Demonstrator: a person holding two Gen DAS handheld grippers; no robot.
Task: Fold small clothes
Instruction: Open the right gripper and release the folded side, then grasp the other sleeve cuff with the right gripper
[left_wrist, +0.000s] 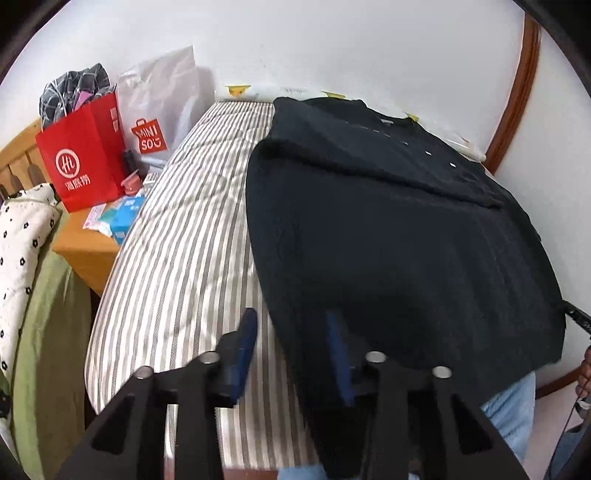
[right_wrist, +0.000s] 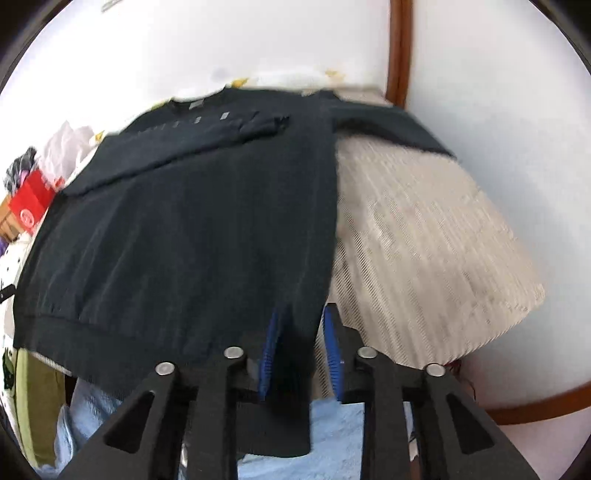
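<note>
On the left side of the striped bed (left_wrist: 177, 229) | your left gripper (left_wrist: 291, 354) hovered low, jaws apart, gripping nothing, one finger over the hem | black sweater (left_wrist: 388, 240) lay flat, left sleeve folded across, probably for the next fold | your right gripper (right_wrist: 301, 354) had fabric between its pads; a real clench I cannot tell.

Matt black knit cloth sweater (left_wrist: 388, 240) on striped woven bed sheet (left_wrist: 184, 229); beside the bed, glossy red paper bag (left_wrist: 79, 162), wooden nightstand (left_wrist: 86, 247).
</note>
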